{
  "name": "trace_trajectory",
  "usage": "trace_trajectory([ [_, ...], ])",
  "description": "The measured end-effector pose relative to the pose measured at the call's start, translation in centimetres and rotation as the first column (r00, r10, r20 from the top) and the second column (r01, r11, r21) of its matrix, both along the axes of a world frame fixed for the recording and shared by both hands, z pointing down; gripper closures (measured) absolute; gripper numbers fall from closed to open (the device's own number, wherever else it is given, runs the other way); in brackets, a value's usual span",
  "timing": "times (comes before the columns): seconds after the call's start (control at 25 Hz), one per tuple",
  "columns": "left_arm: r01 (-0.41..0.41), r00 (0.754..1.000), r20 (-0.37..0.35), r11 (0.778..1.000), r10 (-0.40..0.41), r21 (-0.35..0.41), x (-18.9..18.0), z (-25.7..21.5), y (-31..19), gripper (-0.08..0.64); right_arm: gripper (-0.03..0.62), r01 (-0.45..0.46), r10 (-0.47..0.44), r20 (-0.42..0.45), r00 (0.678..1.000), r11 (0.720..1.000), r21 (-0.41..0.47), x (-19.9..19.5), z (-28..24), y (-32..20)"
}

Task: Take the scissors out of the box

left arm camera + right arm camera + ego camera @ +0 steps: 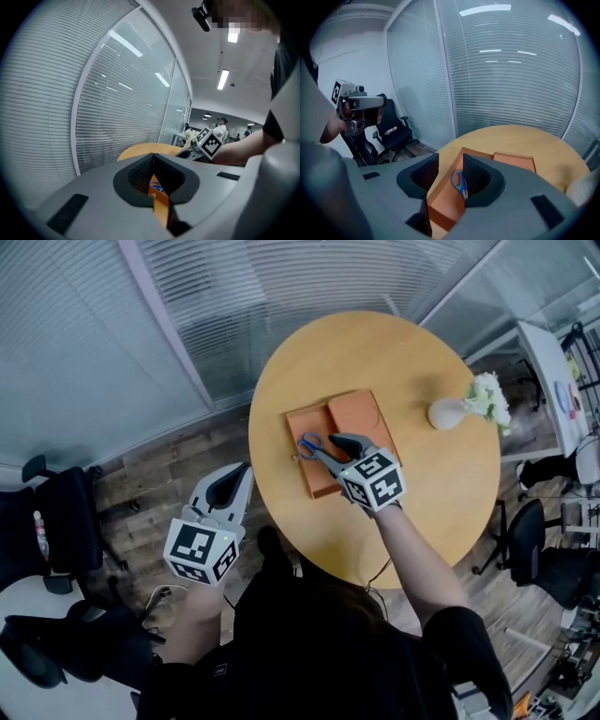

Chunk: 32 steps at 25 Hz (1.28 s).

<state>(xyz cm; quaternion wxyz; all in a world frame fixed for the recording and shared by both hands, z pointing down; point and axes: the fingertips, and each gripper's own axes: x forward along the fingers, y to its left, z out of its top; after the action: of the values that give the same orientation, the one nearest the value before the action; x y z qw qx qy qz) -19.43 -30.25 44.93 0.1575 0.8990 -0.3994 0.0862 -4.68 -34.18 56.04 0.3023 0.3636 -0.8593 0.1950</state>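
Observation:
An orange box [305, 423] lies open on the round wooden table [427, 493], its other half [364, 416] flat beside it on the right. Blue-handled scissors [310, 445] lie inside the left half. My right gripper [328, 450] hangs just over that half, open, jaws either side of the scissors [460, 183] without touching them. In the right gripper view the box half [446, 204] fills the gap between the jaws [451, 164]. My left gripper [234, 486] is off the table's left edge, shut and empty, pointing toward the table [153, 157].
A white vase with flowers [467, 407] stands at the table's right side. Black office chairs [56, 512] stand on the wood floor at the left. A glass wall with blinds [187, 315] runs behind the table. The person's body is at the near edge.

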Motion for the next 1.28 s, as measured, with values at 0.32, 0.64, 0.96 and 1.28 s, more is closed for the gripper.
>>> trace_trajectory([
  [0.32, 0.026, 1.0, -0.01, 0.999, -0.026, -0.038, 0.3, 2.6, -1.8, 0.546, 0.436, 0.062, -0.073, -0.128, 0.989, 0.994, -0.087, -0.5, 6.9, -1.6],
  [0.64, 0.044, 0.999, -0.025, 0.996, -0.046, -0.074, -0.2, 4.6, -2.1, 0.546, 0.442, 0.057, -0.094, -0.23, 0.969, 0.986, -0.159, -0.8, 11.8, -2.4],
  [0.96, 0.06, 0.998, -0.03, 0.993, -0.064, -0.099, -1.1, 5.7, -2.0, 0.547, 0.462, 0.107, -0.175, -0.386, 0.906, 0.976, -0.192, -1.4, 14.6, -3.2],
  [1.28, 0.074, 0.996, -0.041, 0.992, -0.078, -0.098, -2.5, 5.5, -1.7, 0.546, 0.491, 0.069, -0.173, -0.434, 0.884, 0.967, -0.246, -1.3, 16.1, -3.3],
])
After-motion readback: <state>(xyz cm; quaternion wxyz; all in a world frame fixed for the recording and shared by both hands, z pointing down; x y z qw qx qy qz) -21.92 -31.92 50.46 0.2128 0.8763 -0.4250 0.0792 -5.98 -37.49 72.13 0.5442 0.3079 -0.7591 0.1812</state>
